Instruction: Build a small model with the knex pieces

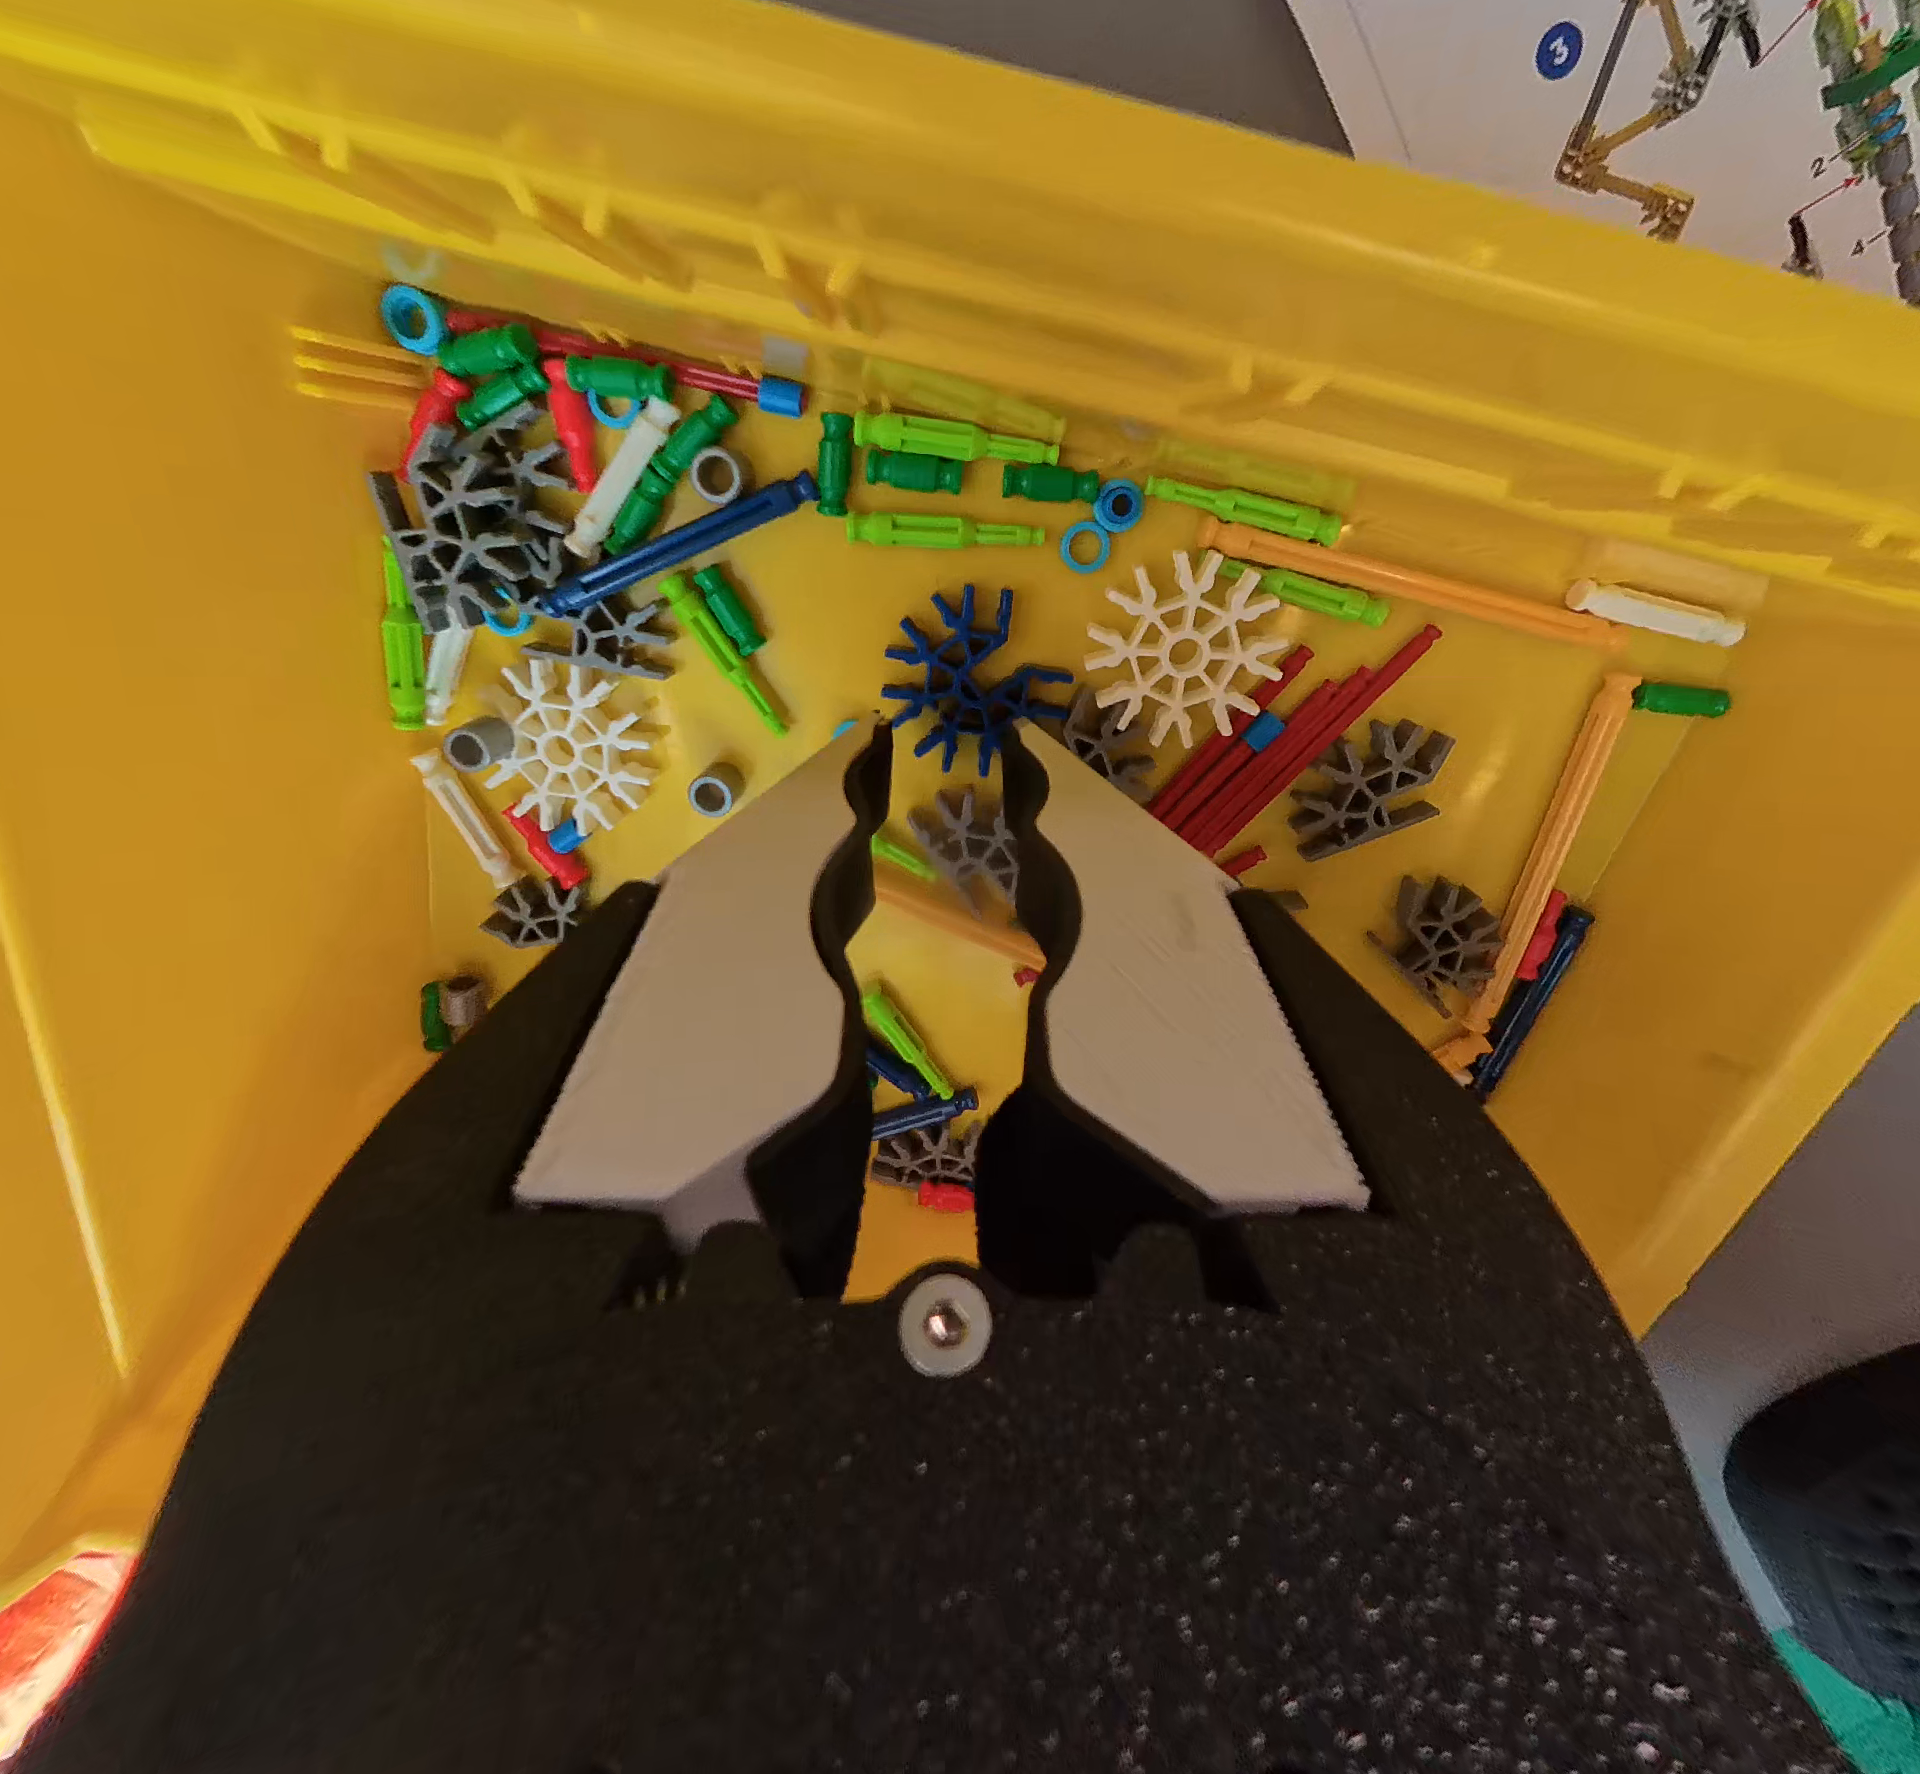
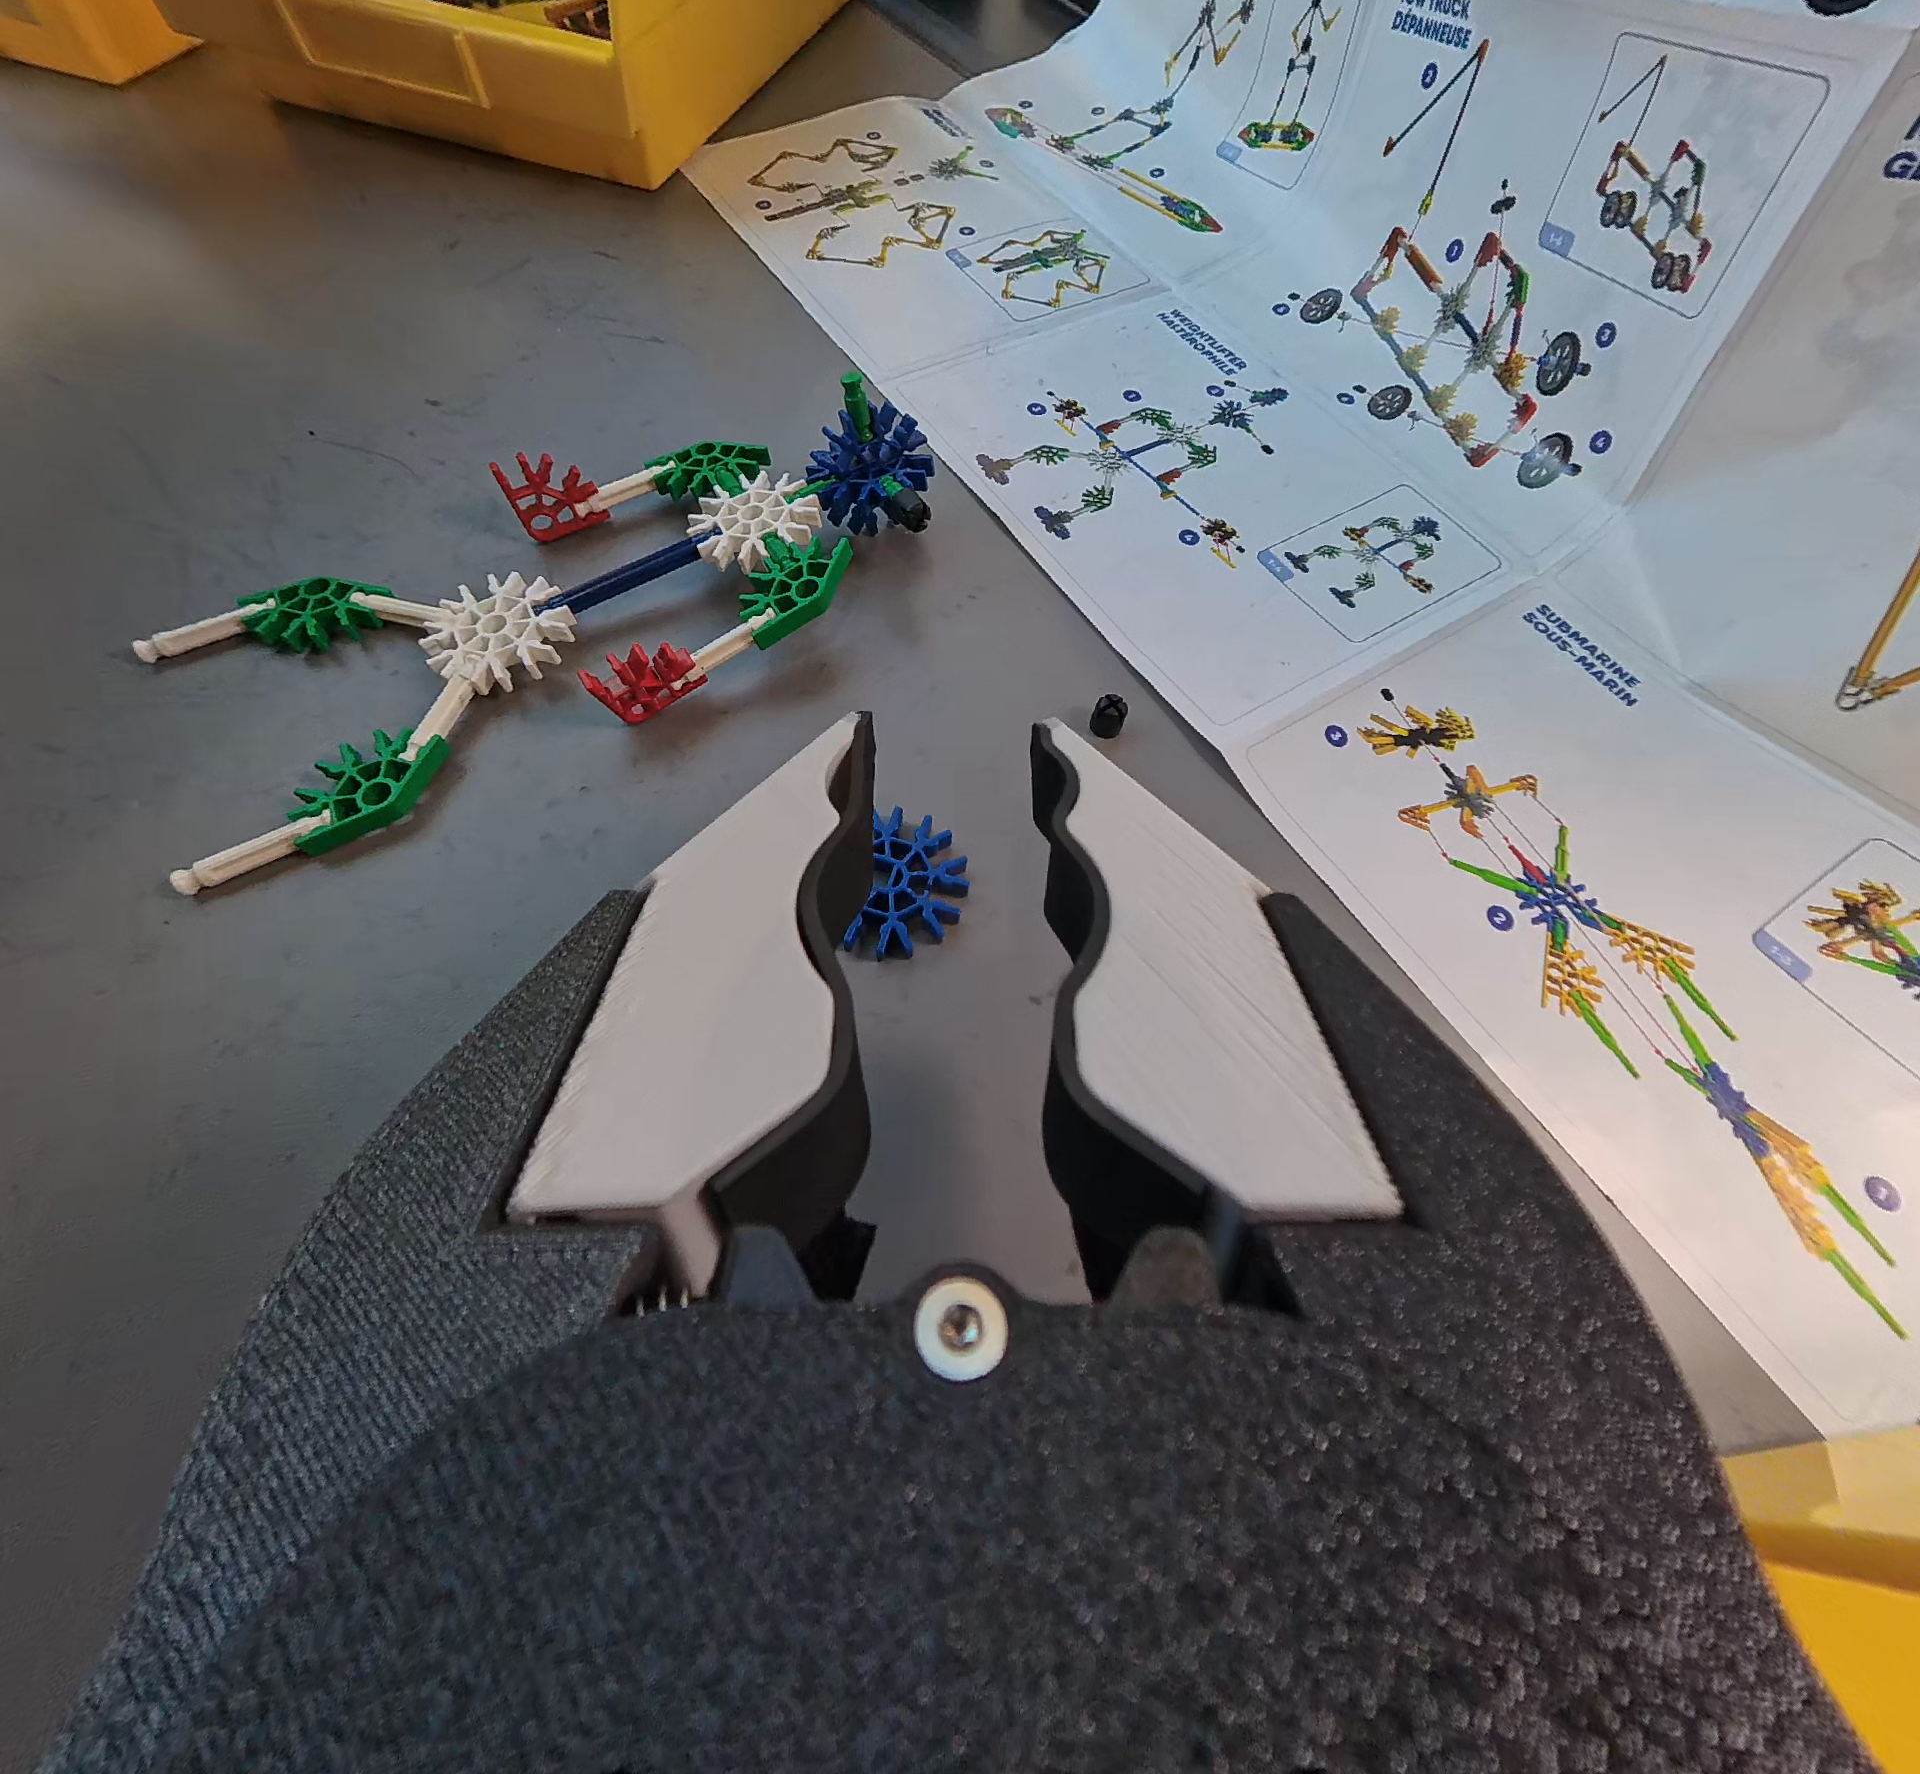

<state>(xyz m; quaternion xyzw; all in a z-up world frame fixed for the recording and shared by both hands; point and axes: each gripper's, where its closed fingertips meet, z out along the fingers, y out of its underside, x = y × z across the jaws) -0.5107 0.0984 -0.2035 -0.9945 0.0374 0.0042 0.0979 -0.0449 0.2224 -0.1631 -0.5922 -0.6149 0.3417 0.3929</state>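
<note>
My left gripper is open inside a yellow bin. Its tips stand on either side of the near edge of a dark blue snowflake connector; I cannot tell if they touch it. A grey connector lies under the gap. My right gripper is open and empty, low over a grey table. A blue snowflake connector lies flat on the table between its fingers, close to the left finger. A small black cap lies just past the right fingertip.
The bin holds loose rods and connectors: white snowflakes, red rods, green rods. On the table lies a built figure of white, green, red and blue parts. An unfolded instruction sheet lies to the right. Another yellow bin stands at the far left.
</note>
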